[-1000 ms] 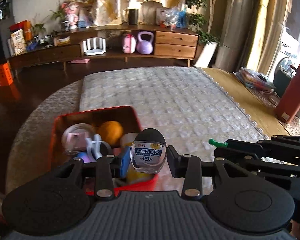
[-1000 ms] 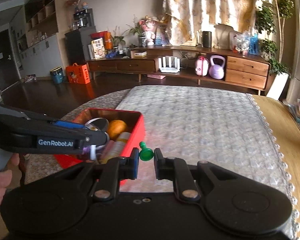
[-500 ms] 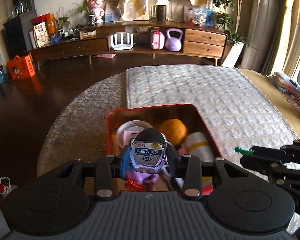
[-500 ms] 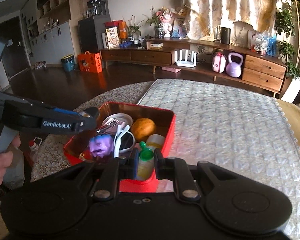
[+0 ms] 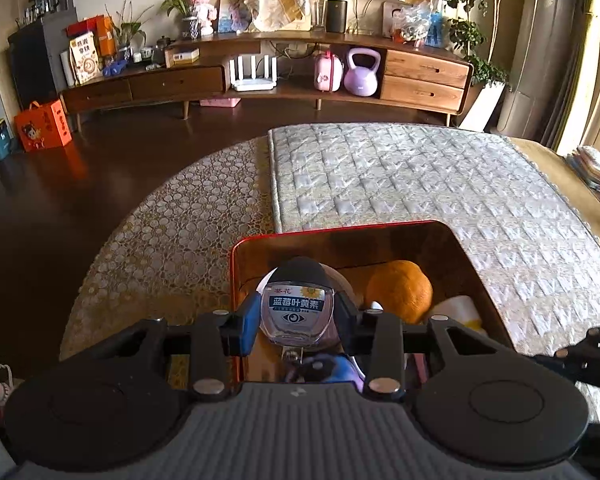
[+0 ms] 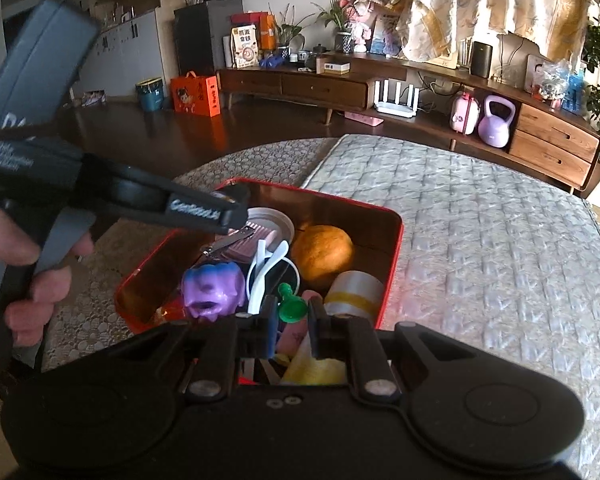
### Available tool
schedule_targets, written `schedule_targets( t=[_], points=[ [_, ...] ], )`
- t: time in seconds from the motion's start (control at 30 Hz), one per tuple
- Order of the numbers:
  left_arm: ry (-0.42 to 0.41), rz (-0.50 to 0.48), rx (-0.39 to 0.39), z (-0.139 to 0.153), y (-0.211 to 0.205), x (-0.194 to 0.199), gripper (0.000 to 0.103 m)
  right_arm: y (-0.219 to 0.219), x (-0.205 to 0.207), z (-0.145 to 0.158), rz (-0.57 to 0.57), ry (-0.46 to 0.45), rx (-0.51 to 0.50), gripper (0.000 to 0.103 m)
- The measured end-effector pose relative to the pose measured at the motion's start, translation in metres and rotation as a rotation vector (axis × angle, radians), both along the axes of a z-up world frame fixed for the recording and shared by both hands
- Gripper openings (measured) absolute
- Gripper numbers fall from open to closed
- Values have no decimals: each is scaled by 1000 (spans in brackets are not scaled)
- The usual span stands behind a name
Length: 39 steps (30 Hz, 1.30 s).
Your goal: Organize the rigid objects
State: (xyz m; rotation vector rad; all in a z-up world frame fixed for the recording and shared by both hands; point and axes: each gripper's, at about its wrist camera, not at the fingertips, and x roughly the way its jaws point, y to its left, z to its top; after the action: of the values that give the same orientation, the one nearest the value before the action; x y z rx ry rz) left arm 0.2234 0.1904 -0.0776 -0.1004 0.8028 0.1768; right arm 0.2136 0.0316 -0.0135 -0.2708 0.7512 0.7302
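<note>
Over the red box point(image 6: 392, 248) on the tabletop | left hand-held gripper point(image 5: 298, 320) clamped on small bottle point(image 5: 298, 310), poised for dropping in | right hand-held gripper point(image 6: 293, 322) pinching green pin point(image 6: 290, 306) above the clutter

Cluttered red tin point(image 6: 392, 248) on table.

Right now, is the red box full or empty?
Nearly full. The red box holds an orange, a purple toy, white spoons and a taped roll, crowded together.
</note>
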Motion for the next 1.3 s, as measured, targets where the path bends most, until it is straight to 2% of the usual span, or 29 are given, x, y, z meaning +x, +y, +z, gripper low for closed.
schedule_targets(
  t=[0.1, 0.53, 0.9, 1.07, 1.13, 1.2, 1.3],
  points=[
    [6, 8, -32, -6, 4, 9, 38, 4, 4, -6, 6, 9, -7, 15],
    [23, -12, -61, -25, 6, 27, 38, 10, 2, -21, 20, 47, -26, 18],
    [20, 14, -89, -20, 10, 19, 40, -1, -4, -9, 1, 53, 20, 37],
    [-2, 20, -103, -11, 10, 6, 55, -10, -3, -1, -20, 75, 54, 39],
    [-8, 22, -99, -6, 7, -1, 56, -13, -5, 2, -27, 75, 60, 40],
    [-12, 18, -97, -2, 5, -7, 56, -16, -10, 5, -32, 69, 67, 51],
    [-23, 17, -88, 4, 2, -18, 60, -19, -17, 12, -43, 57, 70, 57]
  ],
)
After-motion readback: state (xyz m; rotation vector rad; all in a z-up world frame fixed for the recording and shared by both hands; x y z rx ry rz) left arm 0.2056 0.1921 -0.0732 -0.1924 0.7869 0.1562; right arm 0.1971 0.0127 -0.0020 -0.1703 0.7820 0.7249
